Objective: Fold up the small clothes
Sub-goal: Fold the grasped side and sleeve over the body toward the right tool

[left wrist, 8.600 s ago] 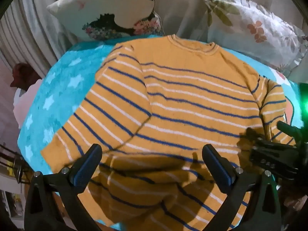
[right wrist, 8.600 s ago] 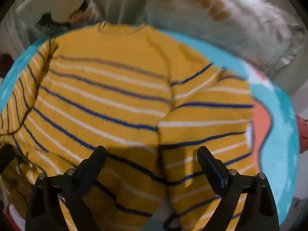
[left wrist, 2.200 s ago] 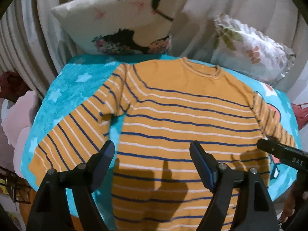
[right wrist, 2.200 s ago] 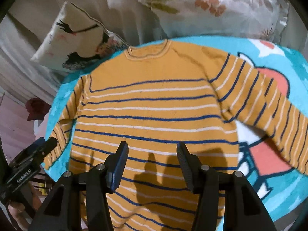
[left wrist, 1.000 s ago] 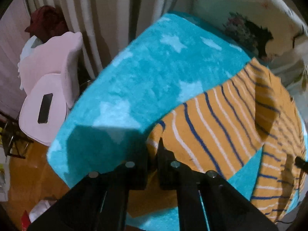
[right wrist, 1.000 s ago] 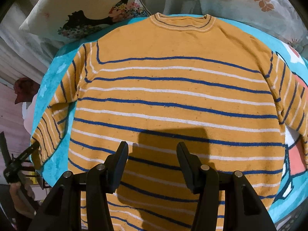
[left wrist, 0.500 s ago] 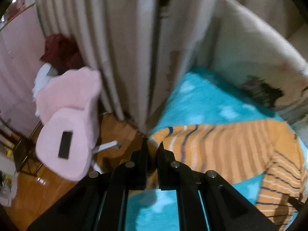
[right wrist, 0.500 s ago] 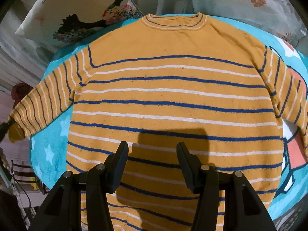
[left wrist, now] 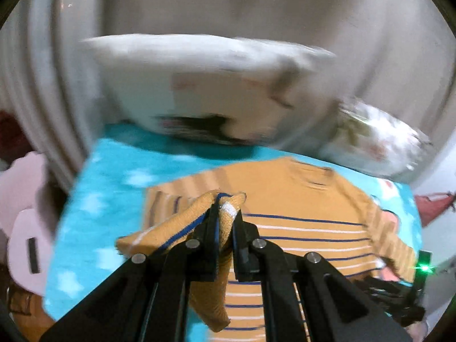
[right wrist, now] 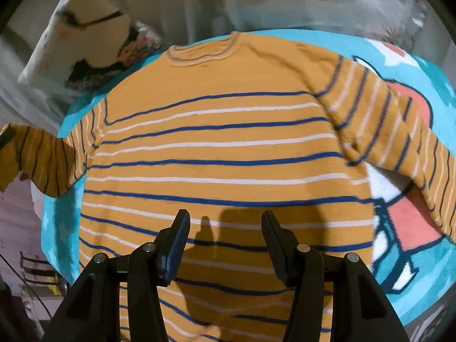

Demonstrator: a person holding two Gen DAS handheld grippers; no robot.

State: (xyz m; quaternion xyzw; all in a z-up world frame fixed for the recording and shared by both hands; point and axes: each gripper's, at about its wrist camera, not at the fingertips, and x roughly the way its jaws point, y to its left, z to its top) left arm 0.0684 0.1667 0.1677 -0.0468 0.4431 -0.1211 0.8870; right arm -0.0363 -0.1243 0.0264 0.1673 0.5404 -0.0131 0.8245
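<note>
One sleeve cuff (left wrist: 228, 199) is pinched in the left hand-held gripper (left wrist: 225, 222), seemingly lifted left of the sweater (right wrist: 222, 131); right hand-held gripper (right wrist: 225, 245) spread, empty.

Left gripper (left wrist: 225, 213): matte black plastic, angular linkage arms, round silver screw heads at pivots, lower centre of frame. Right gripper (right wrist: 225, 228): same black build, flat tapered fingers (right wrist: 178, 242), silver screws at joints. Green LED glows on black part at right edge of left view, possibly the right gripper's body.
</note>
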